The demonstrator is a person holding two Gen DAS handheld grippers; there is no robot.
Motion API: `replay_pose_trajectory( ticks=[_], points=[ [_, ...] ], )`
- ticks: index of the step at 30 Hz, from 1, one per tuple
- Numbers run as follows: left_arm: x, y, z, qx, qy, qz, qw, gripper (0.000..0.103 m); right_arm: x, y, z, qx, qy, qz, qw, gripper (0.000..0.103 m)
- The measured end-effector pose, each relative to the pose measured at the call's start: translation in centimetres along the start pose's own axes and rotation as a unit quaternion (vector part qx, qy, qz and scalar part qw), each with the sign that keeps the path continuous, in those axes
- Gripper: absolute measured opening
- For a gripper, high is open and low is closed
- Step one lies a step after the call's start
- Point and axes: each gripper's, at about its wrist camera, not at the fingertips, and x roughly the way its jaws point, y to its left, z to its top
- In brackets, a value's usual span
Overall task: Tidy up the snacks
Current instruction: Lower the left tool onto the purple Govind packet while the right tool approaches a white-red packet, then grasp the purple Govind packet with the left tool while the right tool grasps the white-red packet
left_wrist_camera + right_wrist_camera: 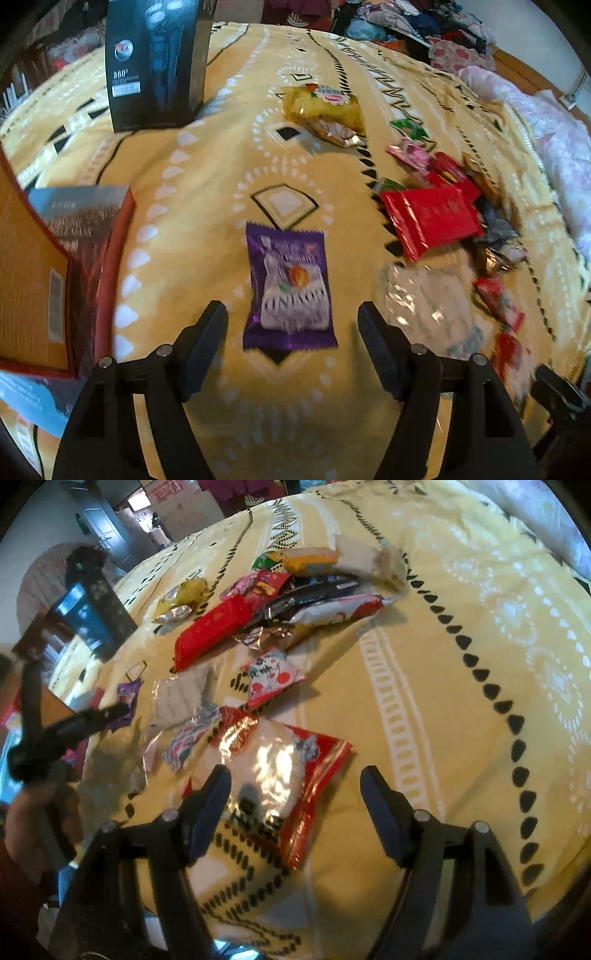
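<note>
A: Why is my left gripper [291, 325] hanging there?
B: Its jaws stand apart, straddling the purple packet [290, 291] lying flat on the yellow blanket [207, 206], untouched.
A: And my right gripper [295, 794]?
B: Apart too, over the red-edged packet [280, 779]. The snack heap [280, 602] lies beyond; the orange box [33, 280] crowds my left.

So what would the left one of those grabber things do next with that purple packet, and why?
Probably lower and close on it. The left hand-held gripper is open, its fingers either side of the purple snack packet, which lies flat and alone on the yellow bedspread, not gripped. An open cardboard box sits just to its left, a likely place to drop it.
</note>
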Motion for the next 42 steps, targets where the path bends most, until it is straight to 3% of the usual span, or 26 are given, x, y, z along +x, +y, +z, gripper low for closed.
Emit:
replay_pose_trajectory(
  ticks=[3, 6, 7, 9, 14, 21, 29, 30, 32, 34, 35, 37, 41, 42],
  points=[
    [1.2, -0.4, 0.4, 0.016, 0.002, 0.041, 0.9990, 0.075, -0.5, -0.3, -0.1, -0.006, -0.005, 0.008, 1.000, 0.074],
    [1.4, -0.8, 0.1, 0.044, -0.007, 0.072, 0.9964, 0.051, -0.7, -0.2, 1.3, -0.017, -0.017, 0.022, 0.999, 0.074],
    [1.3, -0.8, 0.1, 0.046, -0.008, 0.071, 0.9964, 0.051, -0.5, 0.1, 2.0, -0.023, -0.019, 0.025, 0.999, 0.074],
    [0.9, -0.7, -0.1, 0.049, -0.010, 0.066, 0.9966, 0.050, 0.0, 0.3, 3.6, -0.043, -0.021, 0.034, 0.998, 0.073],
    [-0.7, -0.9, -0.5, 0.051, -0.015, 0.039, 0.9978, 0.050, 4.0, 1.7, 6.2, -0.101, 0.022, 0.037, 0.994, 0.072],
    [-4.2, -1.4, -0.3, 0.043, -0.040, -0.022, 0.9980, 0.050, 8.2, 2.4, 6.7, -0.128, 0.057, 0.004, 0.990, 0.050],
    [-8.0, -2.7, 0.0, 0.063, -0.070, -0.038, 0.9948, 0.050, 5.1, 2.1, 6.3, -0.109, 0.000, 0.012, 0.994, 0.047],
    [-8.2, -2.9, 0.0, 0.066, -0.072, -0.039, 0.9945, 0.050, 4.2, 2.1, 6.3, -0.103, -0.013, 0.014, 0.994, 0.040],
    [-9.2, -3.4, 0.4, 0.080, -0.080, -0.039, 0.9928, 0.050, 2.7, 1.9, 6.4, -0.088, -0.030, 0.019, 0.995, 0.037],
    [-10.0, -3.5, 0.9, 0.088, -0.090, -0.038, 0.9913, 0.050, 1.2, 1.9, 6.7, -0.075, -0.047, 0.025, 0.996, 0.011],
    [-10.7, -3.5, 1.1, 0.090, -0.097, -0.039, 0.9905, 0.050, 0.9, 2.1, 6.9, -0.073, -0.051, 0.025, 0.996, 0.004],
    [-11.5, -3.2, 1.3, 0.086, -0.102, -0.042, 0.9903, 0.050, 0.7, 2.5, 7.2, -0.078, -0.052, 0.022, 0.995, 0.004],
    [-12.6, -2.0, 1.0, 0.071, -0.101, -0.040, 0.9915, 0.050, 2.2, 1.9, 7.6, -0.071, 0.003, 0.049, 0.996, 0.008],
    [-12.8, -1.6, 0.8, 0.070, -0.101, -0.038, 0.9917, 0.050, 1.7, 1.2, 7.6, -0.058, 0.001, 0.062, 0.996, 0.020]
  ],
)
